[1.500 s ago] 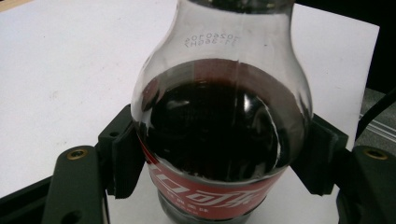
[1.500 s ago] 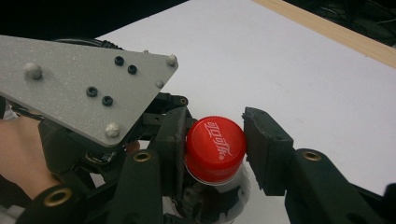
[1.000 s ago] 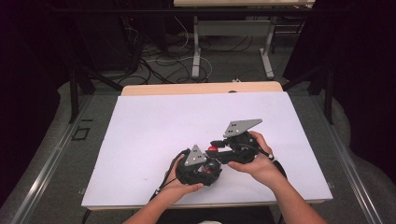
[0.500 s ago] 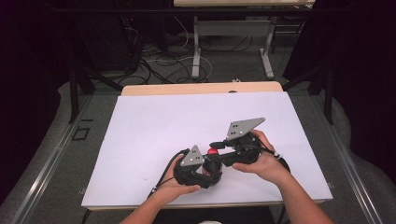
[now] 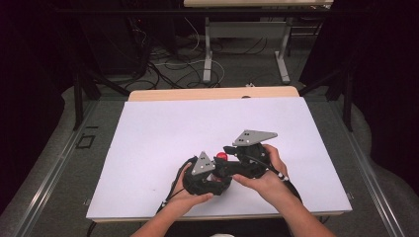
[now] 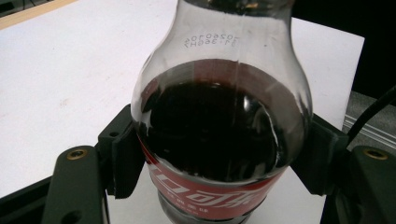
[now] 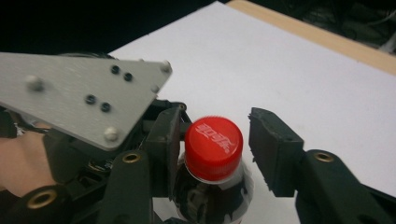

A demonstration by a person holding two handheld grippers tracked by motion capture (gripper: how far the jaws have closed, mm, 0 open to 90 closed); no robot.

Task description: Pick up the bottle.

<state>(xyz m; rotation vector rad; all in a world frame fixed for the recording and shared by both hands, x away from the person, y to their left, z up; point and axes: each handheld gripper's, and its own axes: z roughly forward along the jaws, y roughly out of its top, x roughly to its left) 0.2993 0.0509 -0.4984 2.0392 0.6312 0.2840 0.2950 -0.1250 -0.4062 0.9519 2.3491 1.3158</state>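
Cola bottle [image 6: 219,140] stands on the white counter [image 5: 163,128], near its front edge. My left gripper [image 5: 207,174] has its fingers clamped on the body to brace it. My right gripper [image 7: 229,154] straddles the red cap [image 7: 214,145], fingers spread, one pad touching; probably lining up to twist.

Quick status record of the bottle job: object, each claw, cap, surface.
object: cola bottle, dark liquid, red label
left claw: shut on the bottle's body, a jaw on each side
right claw: open around the red cap; one jaw touching or nearly so, the other apart
cap: still on
surface: white table
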